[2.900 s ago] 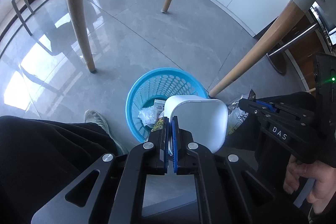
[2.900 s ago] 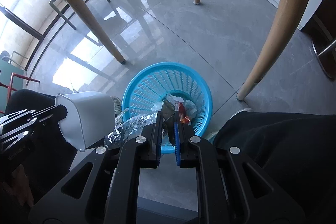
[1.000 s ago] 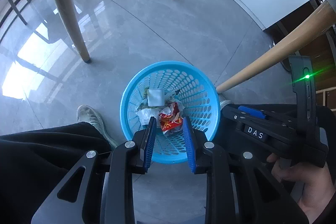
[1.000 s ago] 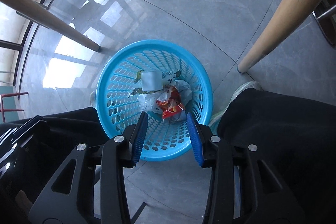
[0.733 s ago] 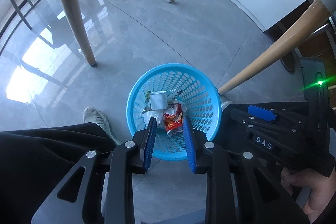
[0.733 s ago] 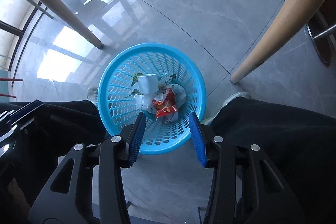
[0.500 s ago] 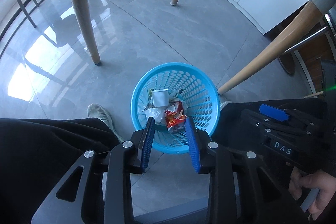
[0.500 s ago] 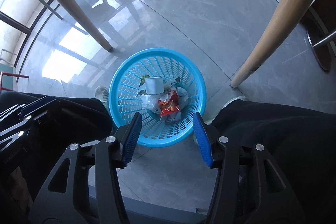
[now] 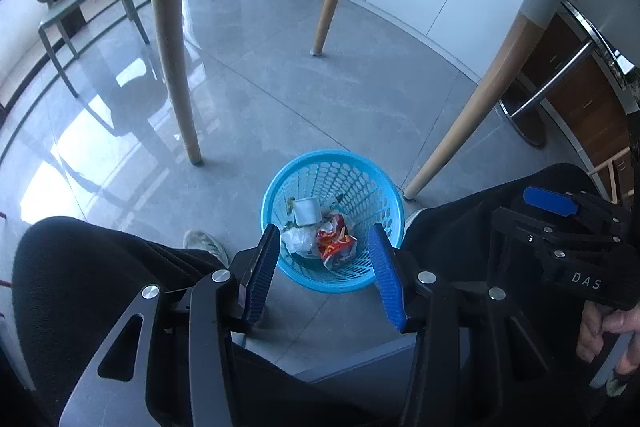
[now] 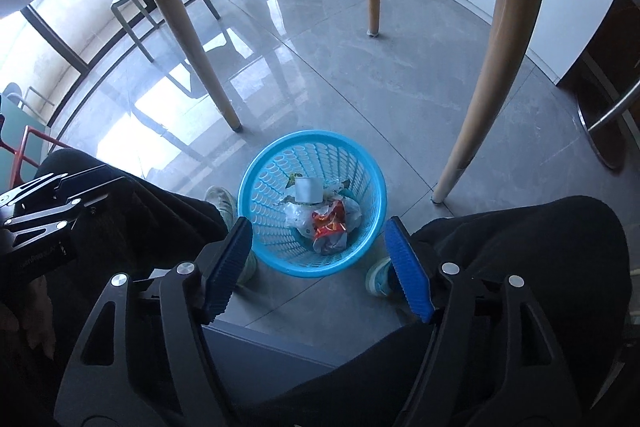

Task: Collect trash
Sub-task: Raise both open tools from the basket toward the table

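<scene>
My left gripper [image 9: 323, 269] and right gripper [image 10: 320, 265] have just been opening; both hang spread and empty above the round blue perforated plastic basket [image 9: 376, 187] on the grey floor, where the white cup [image 10: 308, 190] and red wrapper [image 10: 330, 219] lie.

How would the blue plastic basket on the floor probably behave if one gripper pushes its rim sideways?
The blue plastic basket would probably slide or tip easily: its walls are perforated and thin-looking, and it holds only light trash, a white cup and crumpled wrappers. The glossy floor tiles likely give little friction. Its rim may flex somewhat.
</scene>
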Demonstrator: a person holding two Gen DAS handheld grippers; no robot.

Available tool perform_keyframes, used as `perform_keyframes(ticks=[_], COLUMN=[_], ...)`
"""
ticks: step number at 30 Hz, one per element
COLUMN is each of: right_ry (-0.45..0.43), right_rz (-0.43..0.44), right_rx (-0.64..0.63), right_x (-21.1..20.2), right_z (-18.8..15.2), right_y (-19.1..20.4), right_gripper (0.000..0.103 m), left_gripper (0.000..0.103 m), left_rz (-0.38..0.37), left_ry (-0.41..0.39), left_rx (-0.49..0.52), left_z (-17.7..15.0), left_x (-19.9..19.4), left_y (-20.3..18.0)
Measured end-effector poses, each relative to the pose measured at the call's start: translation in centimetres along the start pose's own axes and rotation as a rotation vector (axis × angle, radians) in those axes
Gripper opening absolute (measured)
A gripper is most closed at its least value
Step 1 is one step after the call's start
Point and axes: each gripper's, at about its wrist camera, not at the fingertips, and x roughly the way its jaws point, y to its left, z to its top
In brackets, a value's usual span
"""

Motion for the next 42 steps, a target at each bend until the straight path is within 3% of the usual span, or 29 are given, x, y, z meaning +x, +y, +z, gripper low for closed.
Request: perform_keyframes(ticks=[14, 17, 25, 35, 42], right_ry=[-0.256, -0.313, -0.445, -0.513, -0.521], right_rz=[-0.013, -0.008, -0.01, -0.028, -0.061], right_rx=[-0.133, -0.149, -0.119, -0.065, -0.011], right_x=[-11.5, -13.7, -17.8, -18.8, -18.1], right_z=[-1.7, -1.2, 1.1, 5.5, 9.2], right_y=[1.8, 2.5, 2.4, 0.7, -0.9], right_gripper=[0.082, 0.089, 0.094, 0.094, 0.094], left_gripper=[0.07, 0.071, 0.086, 0.097, 0.097], left_rz=[-0.065, -0.066, -0.038, -0.018, -0.015], left_ry=[-0.248, -0.303, -0.469, -0.516, -0.545], left_rx=[0.084, 0.107, 0.175, 0.203, 0.231], left_z=[0.0, 0.5, 3.4, 7.2, 11.0], left_x=[-10.4, -12.3, -17.0, -17.9, -17.3], left_y=[-0.6, -1.0, -2.5, -3.1, -3.1])
